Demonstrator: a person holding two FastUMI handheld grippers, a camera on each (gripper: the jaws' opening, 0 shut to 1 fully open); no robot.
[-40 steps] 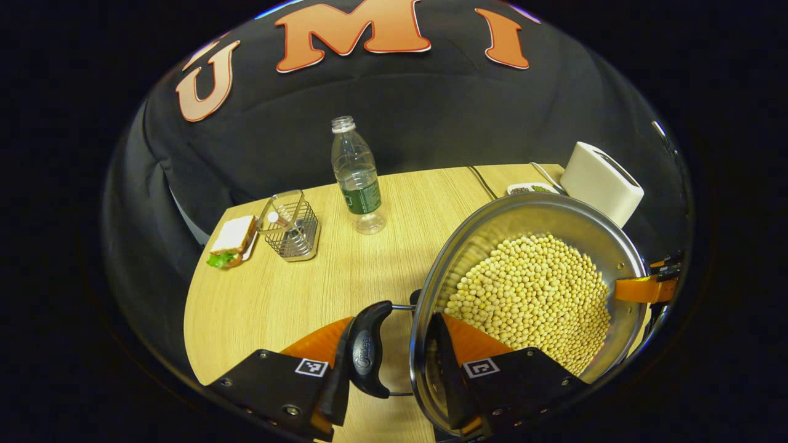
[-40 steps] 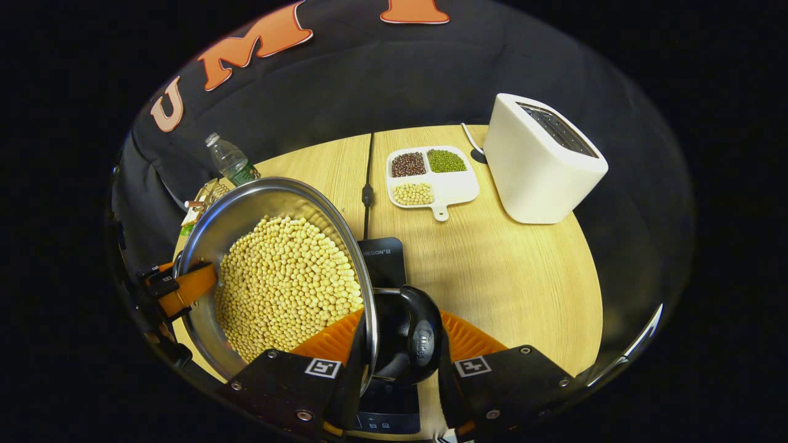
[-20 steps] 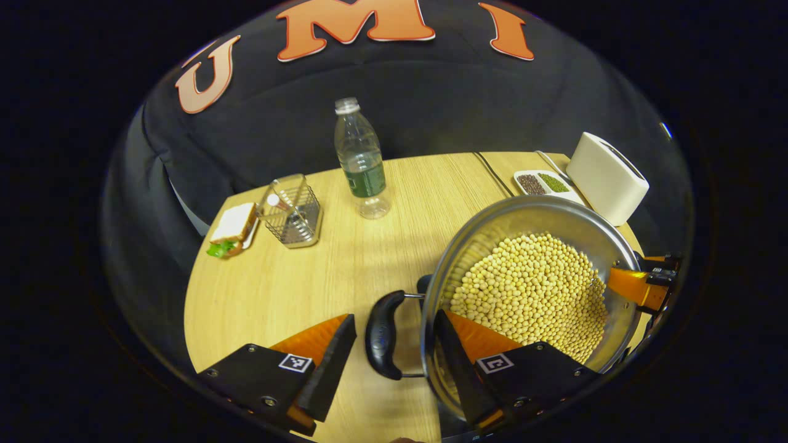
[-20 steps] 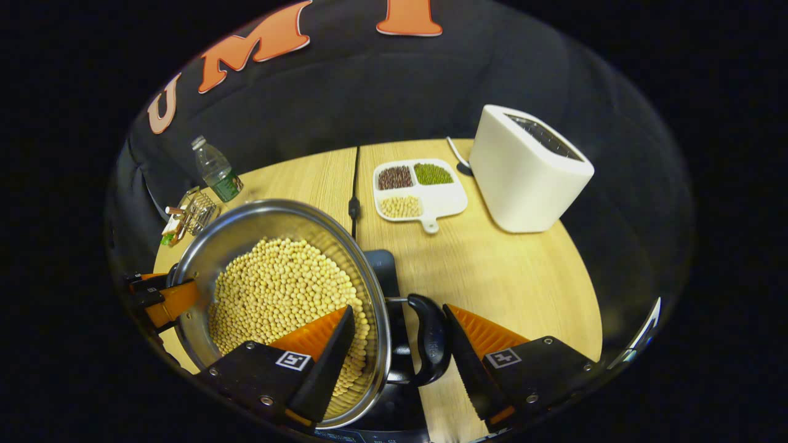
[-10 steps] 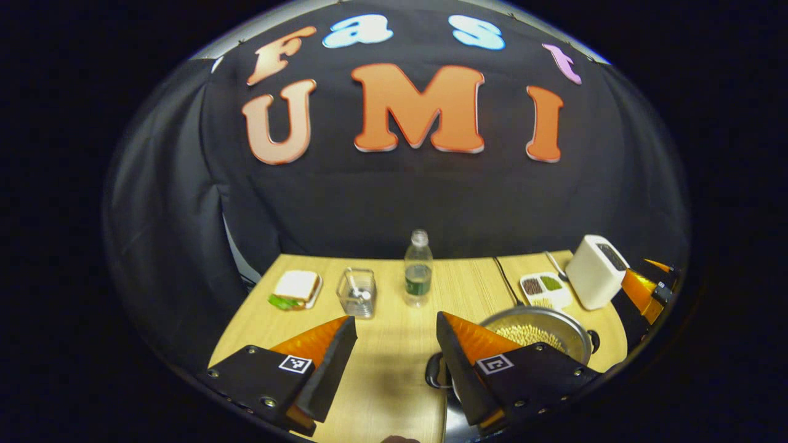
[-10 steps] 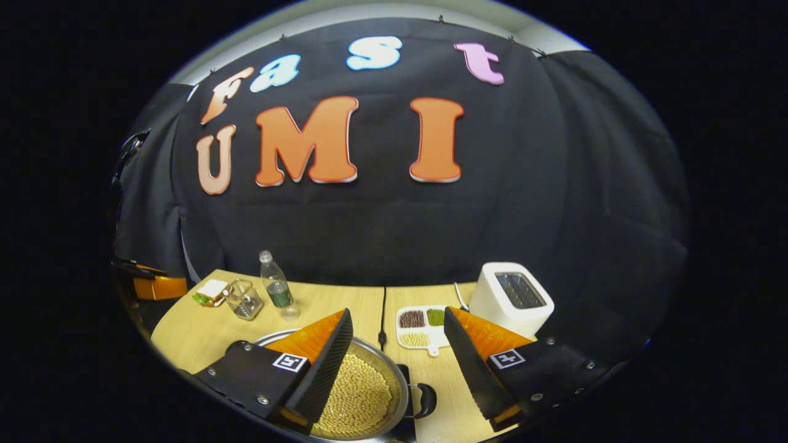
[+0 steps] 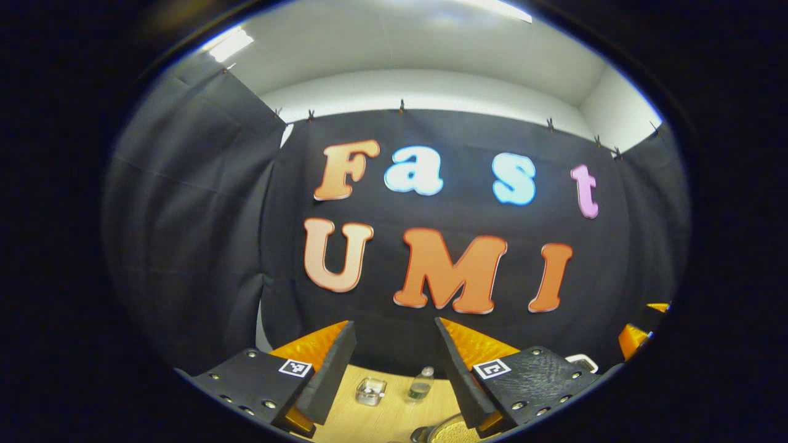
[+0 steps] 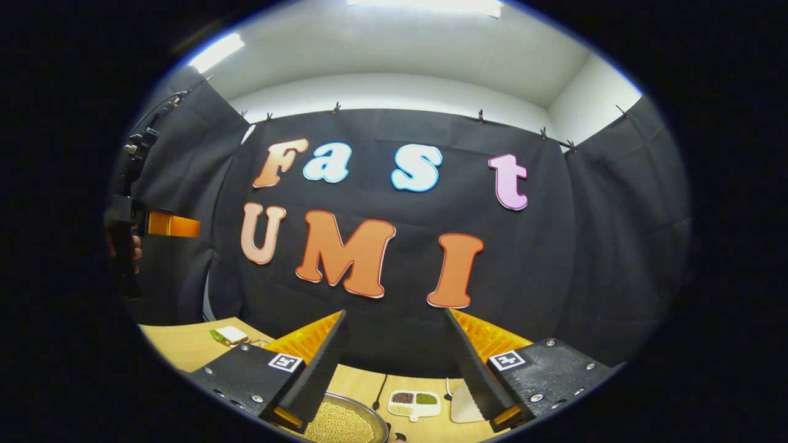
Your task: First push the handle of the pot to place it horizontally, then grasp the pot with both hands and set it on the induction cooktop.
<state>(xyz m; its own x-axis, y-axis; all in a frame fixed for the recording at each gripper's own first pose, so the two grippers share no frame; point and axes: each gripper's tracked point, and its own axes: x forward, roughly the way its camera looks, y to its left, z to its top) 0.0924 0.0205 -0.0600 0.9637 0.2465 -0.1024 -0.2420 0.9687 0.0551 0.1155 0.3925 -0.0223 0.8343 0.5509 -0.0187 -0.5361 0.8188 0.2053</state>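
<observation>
You get even, fairly bright light from ceiling panels (image 8: 425, 5) at the top of both views; they blow out to white glare. The black cloth soaks up light and stays dim. Fisheye bending curves the ceiling line and squeezes the table (image 7: 381, 418) at the bottom edge. Focus is sharp, with no motion blur.
</observation>
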